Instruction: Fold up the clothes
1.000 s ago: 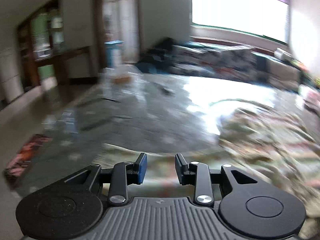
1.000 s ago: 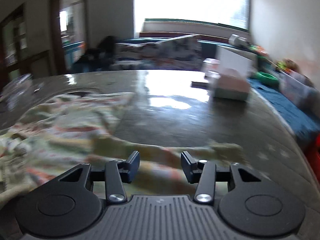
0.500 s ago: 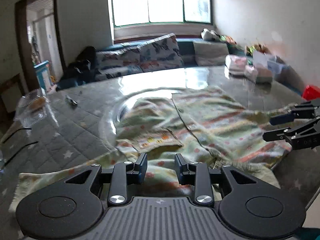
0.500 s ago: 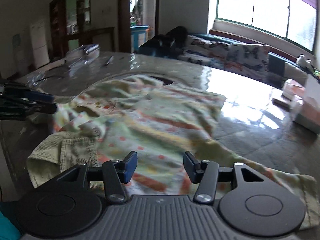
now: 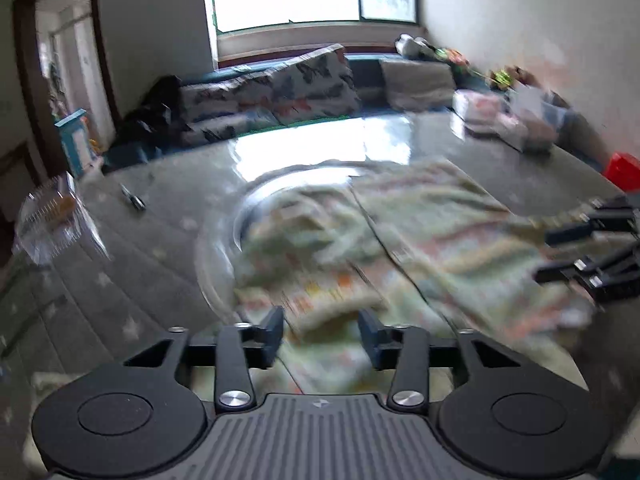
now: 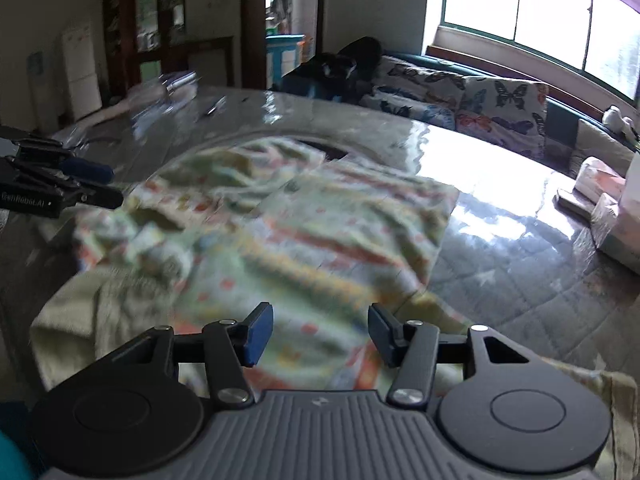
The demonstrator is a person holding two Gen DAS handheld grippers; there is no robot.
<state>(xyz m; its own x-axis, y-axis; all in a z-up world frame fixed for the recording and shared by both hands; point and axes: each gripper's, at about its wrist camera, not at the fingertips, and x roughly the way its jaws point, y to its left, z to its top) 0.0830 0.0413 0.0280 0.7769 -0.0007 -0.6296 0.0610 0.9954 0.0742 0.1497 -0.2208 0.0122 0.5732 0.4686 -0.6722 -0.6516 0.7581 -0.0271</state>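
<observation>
1. The striped, dotted garment lies rumpled and spread on the glossy counter, directly ahead of and under both of my tools.
2. My left hand-held gripper hovers over its near edge, jaws spread, pinching nothing.
3. My right hand-held gripper hangs over the cloth, also spread and empty.
4. Beyond the counter stands a butterfly-print sofa.

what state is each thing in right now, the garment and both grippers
garment: unfolded, rumpled, spread on the table, not gripped
left gripper: open, fingers empty, above the garment's near edge
right gripper: open, empty, above the garment's near edge
clear plastic container: sitting on the table's left side, too blurred to tell if closed
</observation>
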